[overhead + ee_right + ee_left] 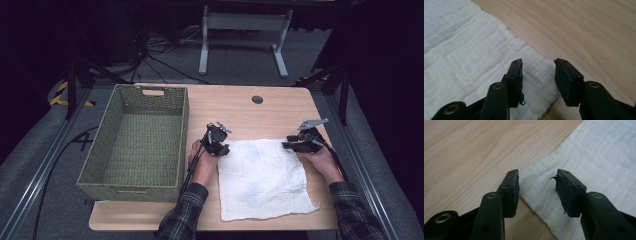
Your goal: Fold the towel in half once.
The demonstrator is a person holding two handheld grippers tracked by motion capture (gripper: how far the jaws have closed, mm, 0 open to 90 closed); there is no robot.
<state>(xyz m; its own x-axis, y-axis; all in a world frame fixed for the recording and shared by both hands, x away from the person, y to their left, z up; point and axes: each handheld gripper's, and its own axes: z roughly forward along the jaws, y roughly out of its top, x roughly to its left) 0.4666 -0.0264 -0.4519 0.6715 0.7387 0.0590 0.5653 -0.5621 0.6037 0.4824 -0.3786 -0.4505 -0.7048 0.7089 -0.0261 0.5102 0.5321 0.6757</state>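
On table (pixel 240 107): white cloth (pixel 262 177), unlabelled; left gripper (pixel 218 141), right gripper (pixel 295 143) agape over far corners.

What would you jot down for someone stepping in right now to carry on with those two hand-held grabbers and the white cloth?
Left gripper: open, jaws straddling the far left corner of the white cloth, nothing gripped.
Right gripper: open, jaws over the far right corner, nothing gripped.
Cloth: spread flat on the wooden table, unfolded.
Woven basket: to the left of the cloth, holding nothing.
Done: both grippers lined up at the far corners.
Left: probably shut both on the corners, then lift or fold the cloth; possibly it ends up in the basket.
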